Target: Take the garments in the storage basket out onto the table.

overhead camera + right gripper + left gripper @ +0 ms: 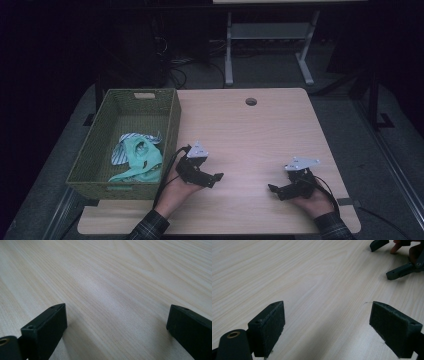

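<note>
Two tools rest low on the bare surface (260, 135), both with jaws wide and holding nothing: my left tool (216, 178) and right tool (272, 189). The clothes (137, 155) lie in the basket (172, 125), so I should lift my hands away gently.

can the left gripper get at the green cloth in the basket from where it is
Probably yes. The left gripper is open, holds nothing and rests on the table just beside the basket. The green cloth lies uncovered near that wall; the hand must lift over the rim.
</note>
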